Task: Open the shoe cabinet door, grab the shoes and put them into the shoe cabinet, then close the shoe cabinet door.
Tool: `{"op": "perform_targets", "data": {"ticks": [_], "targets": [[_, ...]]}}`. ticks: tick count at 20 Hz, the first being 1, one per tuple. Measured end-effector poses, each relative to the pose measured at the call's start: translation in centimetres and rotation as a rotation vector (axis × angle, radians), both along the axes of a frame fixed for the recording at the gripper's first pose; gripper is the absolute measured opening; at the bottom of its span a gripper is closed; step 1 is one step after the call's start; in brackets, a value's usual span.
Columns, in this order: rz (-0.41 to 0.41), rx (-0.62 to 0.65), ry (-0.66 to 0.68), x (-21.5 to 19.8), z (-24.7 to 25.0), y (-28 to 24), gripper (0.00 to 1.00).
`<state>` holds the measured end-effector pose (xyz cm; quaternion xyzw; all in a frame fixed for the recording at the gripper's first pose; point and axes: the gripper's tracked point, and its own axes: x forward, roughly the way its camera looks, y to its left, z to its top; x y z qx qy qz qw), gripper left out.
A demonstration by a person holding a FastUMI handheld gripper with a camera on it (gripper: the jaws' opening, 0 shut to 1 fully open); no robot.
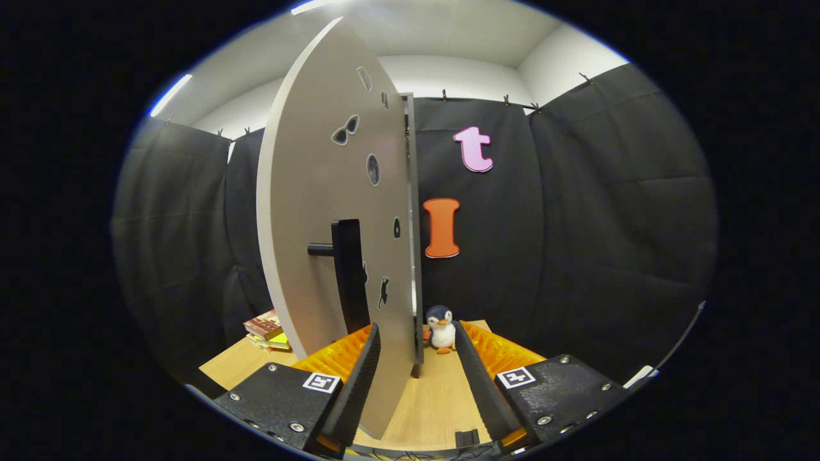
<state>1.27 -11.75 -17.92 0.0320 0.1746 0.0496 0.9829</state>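
Observation:
The shoe cabinet door (320, 211), a pale grey panel with small dark stickers, stands swung out towards me and I see it almost edge-on. Its black bar handle (349, 275) sticks out from the face on the left. My gripper (416, 328) is open, and the door's lower free edge runs between the fingers. The left finger (362, 378) lies against the handle side of the door, just below the handle. The right finger (477, 378) stands apart from the door, with bare table between them. A thin grey cabinet edge (410, 192) shows behind the door.
The light wooden tabletop (442, 397) runs under the fingers. A small plush penguin (441, 328) stands just beyond the fingertips, by the door's foot. A stack of books (266, 330) lies left of the door. Black cloth walls close off the back and sides.

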Motion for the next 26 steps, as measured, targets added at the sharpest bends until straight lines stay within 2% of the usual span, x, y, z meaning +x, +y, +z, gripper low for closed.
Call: {"op": "perform_targets", "data": {"ticks": [4, 10, 19, 26], "targets": [[0.015, 0.028, -0.005, 1.2, -0.2, 2.4, 0.75], [0.120, 0.062, 0.000, 2.9, -0.4, 8.2, 0.76], [0.296, 0.222, 0.020, 8.4, -2.5, 19.4, 0.93], [0.303, 0.238, 0.009, 14.0, -3.0, 24.7, 0.94]]}}
